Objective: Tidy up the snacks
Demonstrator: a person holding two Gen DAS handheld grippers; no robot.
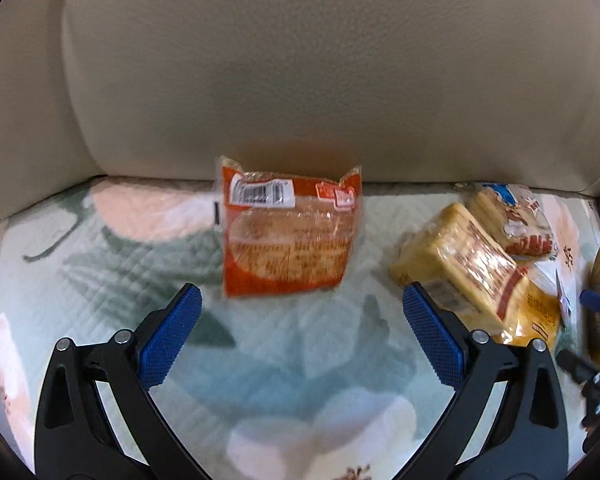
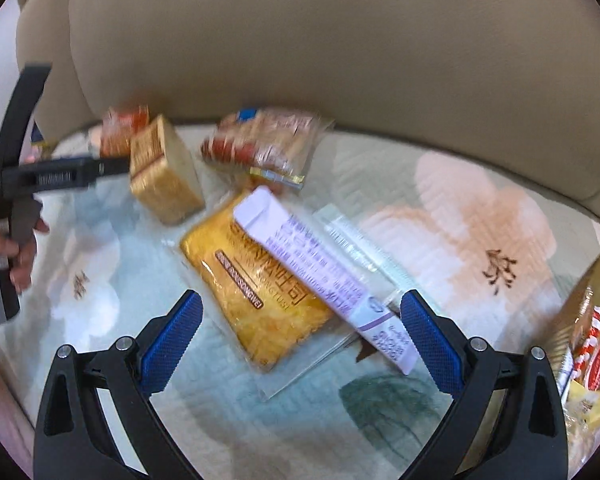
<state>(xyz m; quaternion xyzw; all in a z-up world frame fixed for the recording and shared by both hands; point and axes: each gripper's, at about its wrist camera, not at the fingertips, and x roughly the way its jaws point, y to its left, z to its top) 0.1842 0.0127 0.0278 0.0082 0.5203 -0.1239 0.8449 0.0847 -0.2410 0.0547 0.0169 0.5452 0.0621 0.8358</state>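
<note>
Snacks are lying on the floral cover (image 1: 100, 248). Left gripper (image 1: 302, 312) is hovering wide open before the orange packet (image 1: 288, 232). Right gripper (image 2: 300, 316) is gaping, empty, over the yellow packet (image 2: 256, 292).

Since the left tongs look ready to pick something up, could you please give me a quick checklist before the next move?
1. Left tongs open and empty: ok.
2. Orange packet lined up between the left tongs' jaws, ahead of them: ok.
3. Orange packet clear of the yellow bread pack: ok.
4. Right tongs open and empty: ok.
5. Purple-and-white carton lying across the yellow packet: not ok for a clean single grab.
6. Where the snacks should go: cannot tell.
</note>
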